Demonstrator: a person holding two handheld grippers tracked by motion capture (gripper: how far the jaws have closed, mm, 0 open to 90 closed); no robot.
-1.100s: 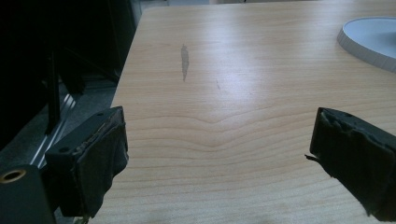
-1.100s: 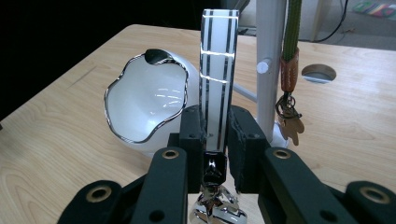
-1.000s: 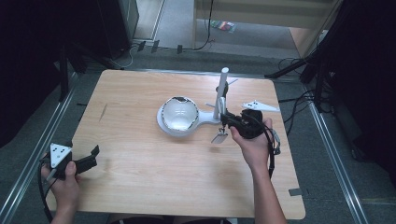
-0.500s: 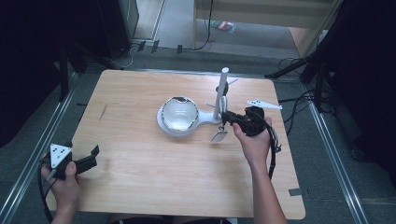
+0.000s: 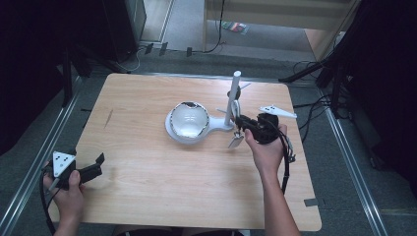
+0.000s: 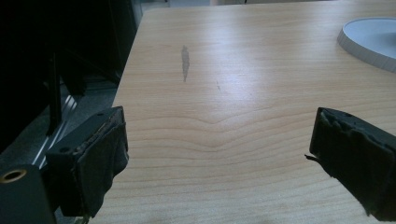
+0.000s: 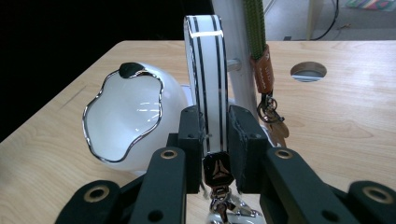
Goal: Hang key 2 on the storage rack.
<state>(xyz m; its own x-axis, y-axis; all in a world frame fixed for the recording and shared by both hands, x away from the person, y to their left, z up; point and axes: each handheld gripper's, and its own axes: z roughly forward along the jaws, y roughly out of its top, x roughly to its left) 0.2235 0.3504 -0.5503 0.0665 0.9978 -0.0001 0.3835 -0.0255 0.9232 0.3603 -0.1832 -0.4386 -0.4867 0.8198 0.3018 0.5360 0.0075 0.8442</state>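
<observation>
A white stand (image 5: 183, 136) near the table's middle carries a glossy white bowl (image 5: 187, 120) and an upright post (image 5: 231, 98). My right gripper (image 5: 239, 123) is at the foot of the post, shut on a white strap with black stripes (image 7: 205, 70) that rises between its jaws. A black fob and metal ring (image 7: 216, 170) hang below the grip, and a key (image 5: 236, 141) dangles under it. A green lanyard with a brown clasp (image 7: 263, 70) hangs on the post beside the strap. My left gripper (image 5: 101, 164) rests at the table's front left corner, open, with bare wood between its pads (image 6: 100, 154).
The stand's round white base (image 6: 371, 37) lies far ahead of the left gripper. A round cable hole (image 7: 308, 71) sits in the tabletop behind the post. Dark floor, metal rails and cables surround the table (image 5: 147, 196).
</observation>
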